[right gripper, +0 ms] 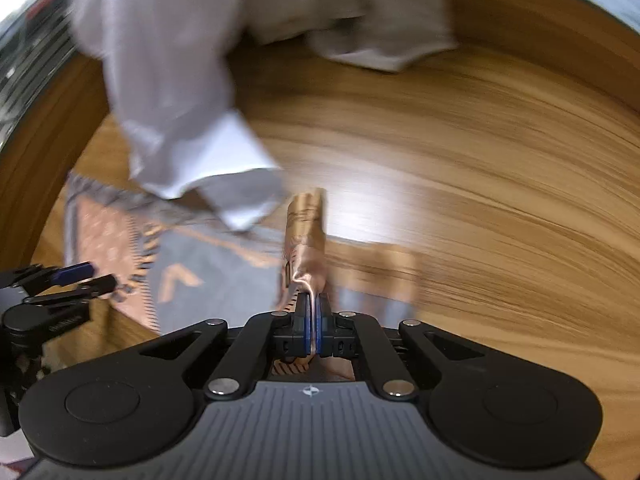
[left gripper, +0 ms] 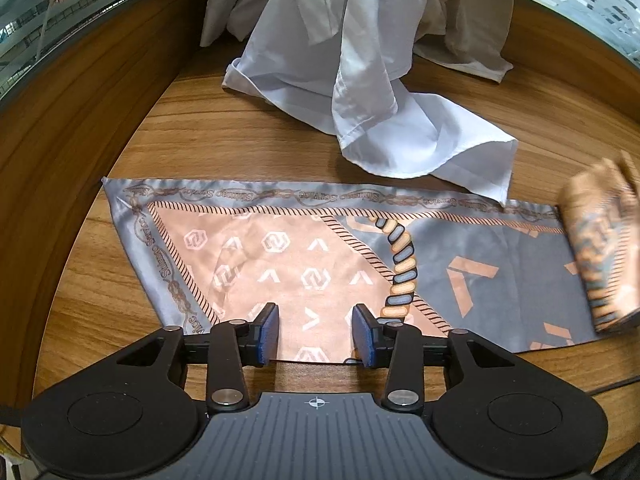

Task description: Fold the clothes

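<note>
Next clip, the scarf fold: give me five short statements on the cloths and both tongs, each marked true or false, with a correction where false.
1. The right tongs are shut on a lifted end of the patterned scarf. True.
2. The left tongs are clamped tight on the scarf. False: their jaws stand apart over its near edge, gripping nothing.
3. A white garment overlaps the scarf's far edge. True.
4. The scarf lies on a glass table. False: the table is wood-grained.
5. The scarf is already folded into a small square. False: most of it lies spread flat, only its right end raised.
</note>
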The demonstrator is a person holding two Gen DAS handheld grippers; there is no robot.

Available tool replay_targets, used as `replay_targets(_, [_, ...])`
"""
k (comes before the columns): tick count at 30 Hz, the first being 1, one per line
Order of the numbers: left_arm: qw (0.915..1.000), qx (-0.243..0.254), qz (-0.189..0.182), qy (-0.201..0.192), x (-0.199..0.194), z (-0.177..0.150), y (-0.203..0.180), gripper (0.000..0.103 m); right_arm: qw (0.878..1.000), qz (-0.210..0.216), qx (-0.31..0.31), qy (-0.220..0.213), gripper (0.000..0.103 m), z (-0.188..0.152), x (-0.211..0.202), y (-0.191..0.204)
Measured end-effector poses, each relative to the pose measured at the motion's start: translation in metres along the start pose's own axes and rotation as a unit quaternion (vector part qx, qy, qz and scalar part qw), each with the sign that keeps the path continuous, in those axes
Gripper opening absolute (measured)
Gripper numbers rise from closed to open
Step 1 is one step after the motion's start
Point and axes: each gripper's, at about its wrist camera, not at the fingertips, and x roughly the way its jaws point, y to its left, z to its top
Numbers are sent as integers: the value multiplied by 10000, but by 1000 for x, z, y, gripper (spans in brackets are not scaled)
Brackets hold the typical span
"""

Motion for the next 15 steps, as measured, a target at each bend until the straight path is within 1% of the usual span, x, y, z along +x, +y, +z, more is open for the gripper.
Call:
replay_targets(3, [9999,-108,68,-11,2,1,1,55,9992,-313,238,-6,3,-8,-11,-36])
replay_targets(8, [9996,-228,170,16,3,2,2,59,9945,-946,443,-5,3,-23,-20,-86])
replay_targets(12, [9991,-320,262,40,3,3,1,61,9874,-1473,574,1,3,-33,-25,-119])
replay_targets(15, [9987,-261,443,-16,3,3,0,61,9840,-1584,816,13,3,-38,-28,-145])
